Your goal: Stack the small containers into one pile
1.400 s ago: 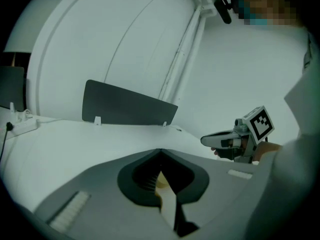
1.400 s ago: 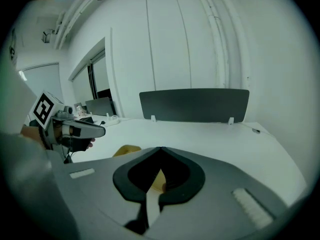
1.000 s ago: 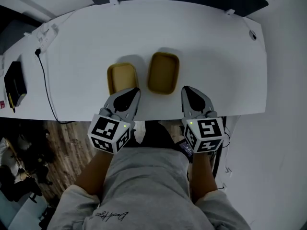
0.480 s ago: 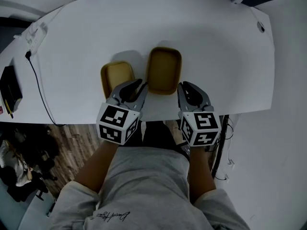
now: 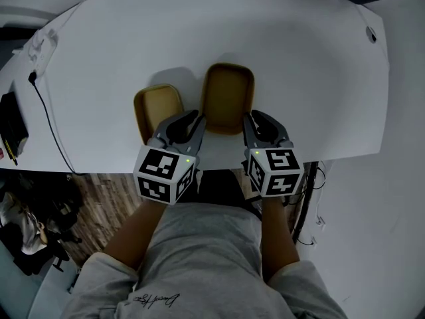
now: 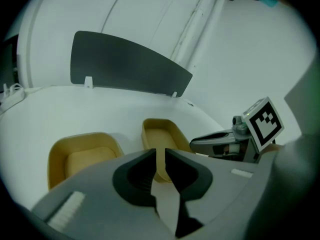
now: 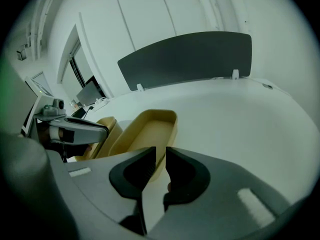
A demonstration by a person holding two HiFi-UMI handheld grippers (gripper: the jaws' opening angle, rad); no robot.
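Note:
Two yellow containers stand side by side on the white table [image 5: 299, 65]. The smaller one [image 5: 158, 106] is on the left and the larger one [image 5: 228, 97] on the right. My left gripper [image 5: 188, 119] hovers at the near edge between them, jaws slightly apart and empty. My right gripper [image 5: 257, 119] sits just right of the larger container's near corner; its jaws are opening with nothing between them. The left gripper view shows both containers [image 6: 82, 154] [image 6: 160, 133] beyond my left gripper [image 6: 160, 152]. In the right gripper view the larger container [image 7: 146, 128] lies just ahead of my right gripper [image 7: 160, 150].
A black cable [image 5: 48, 115] runs across the table's left side to a power strip [image 5: 41, 44]. A dark flat item [image 5: 9, 128] lies at the far left edge. A dark panel [image 6: 125, 64] stands along the table's back edge. The person's legs are below the front edge.
Both grippers moved forward over the table's front edge, up to the containers. The jaws of both have parted from a shut stance.

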